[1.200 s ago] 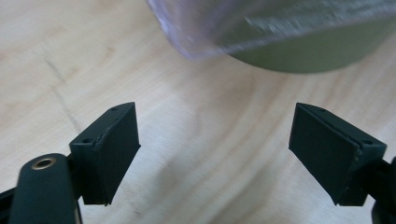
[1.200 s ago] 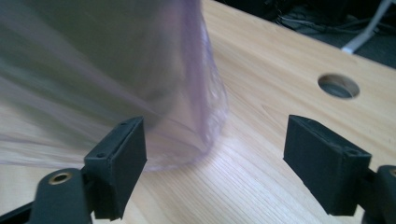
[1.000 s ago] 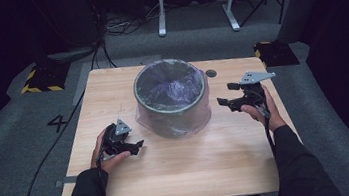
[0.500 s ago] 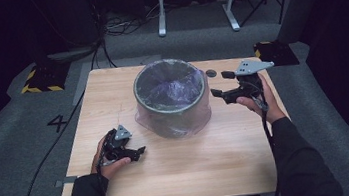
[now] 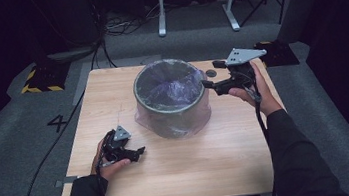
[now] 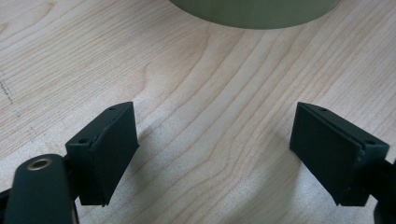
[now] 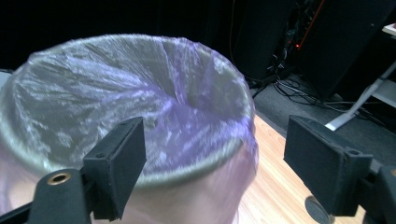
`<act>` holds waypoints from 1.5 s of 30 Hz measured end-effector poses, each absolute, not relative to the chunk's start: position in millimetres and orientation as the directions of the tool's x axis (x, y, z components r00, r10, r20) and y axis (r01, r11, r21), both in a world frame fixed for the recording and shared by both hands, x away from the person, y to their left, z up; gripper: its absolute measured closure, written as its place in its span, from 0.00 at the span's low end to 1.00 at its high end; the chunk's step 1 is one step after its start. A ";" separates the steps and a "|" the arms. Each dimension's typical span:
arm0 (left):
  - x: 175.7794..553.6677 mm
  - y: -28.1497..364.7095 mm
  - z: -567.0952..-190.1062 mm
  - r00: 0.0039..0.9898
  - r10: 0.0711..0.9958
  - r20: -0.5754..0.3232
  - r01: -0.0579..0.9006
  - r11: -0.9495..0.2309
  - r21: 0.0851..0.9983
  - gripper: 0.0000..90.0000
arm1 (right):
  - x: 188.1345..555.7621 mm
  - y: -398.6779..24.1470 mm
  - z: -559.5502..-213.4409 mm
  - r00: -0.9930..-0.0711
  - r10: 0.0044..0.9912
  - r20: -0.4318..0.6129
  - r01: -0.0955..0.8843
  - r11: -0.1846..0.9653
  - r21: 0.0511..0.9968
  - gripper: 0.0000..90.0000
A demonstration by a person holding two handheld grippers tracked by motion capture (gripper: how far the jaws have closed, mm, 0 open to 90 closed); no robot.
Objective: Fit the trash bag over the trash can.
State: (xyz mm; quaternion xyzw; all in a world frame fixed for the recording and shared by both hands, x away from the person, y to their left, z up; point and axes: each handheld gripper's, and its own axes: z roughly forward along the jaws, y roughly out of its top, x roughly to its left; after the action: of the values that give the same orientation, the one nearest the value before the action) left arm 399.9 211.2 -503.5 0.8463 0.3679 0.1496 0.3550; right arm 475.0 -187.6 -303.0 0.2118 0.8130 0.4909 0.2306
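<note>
A round grey bin [image 5: 173, 100] with a thin, see-through purple plastic bag [image 7: 140, 98] inside it stood on the light wooden table [image 5: 172, 179]. The bin was a bit past the middle of the table, on the far side from the person. The bag was folded over the rim and hung down the outside of the bin. It looked crinkly and shiny.

The right gripper [image 5: 211, 84] was held up in the air, just beside the right edge of the bin's rim. Its black tips pointed at the rim. In the right gripper view, the two black jaws stood wide apart with nothing between them. The bin's top and the bag sat right behind them. I could not tell if a tip touched the bag.

The left gripper [image 5: 136, 154] was low over the table, near the front left of the bin but apart from it. The person's left hand [image 5: 107, 161] held it close to the wood. In the left gripper view, its jaws were also wide apart, with only bare table between them. The bottom of the bin showed at the top of that view.

A small dark round hole [image 5: 211, 73] was in the table, behind the right gripper.
</note>
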 end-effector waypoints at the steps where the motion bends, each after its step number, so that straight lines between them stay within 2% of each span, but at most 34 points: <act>1: 400.0 211.2 -503.5 0.685 0.729 -0.008 0.516 -0.477 0.711 0.16 | 475.8 -185.7 -302.1 -0.804 0.569 -0.171 0.116 0.432 0.894 0.23; 16: 397.0 211.3 -503.6 0.678 0.735 -0.003 0.517 -0.474 0.713 0.17 | 487.5 -165.2 -298.2 -0.805 0.562 -0.192 0.117 0.467 0.877 0.22; 25: 396.6 211.3 -503.6 0.676 0.737 -0.005 0.520 -0.471 0.713 0.17 | 495.5 -158.0 -295.1 -0.805 0.574 -0.151 0.139 0.430 0.892 0.22; 45: 396.4 211.3 -503.6 0.675 0.737 -0.005 0.520 -0.471 0.712 0.17 | 509.3 -128.1 -307.8 -0.832 0.533 -0.155 0.156 0.491 0.857 0.24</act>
State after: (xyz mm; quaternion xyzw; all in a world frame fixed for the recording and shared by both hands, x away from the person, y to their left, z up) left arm 396.4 211.3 -503.6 0.8438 0.3725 0.1533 0.3545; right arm 509.3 -128.1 -307.8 0.2052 0.8389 0.4606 0.2048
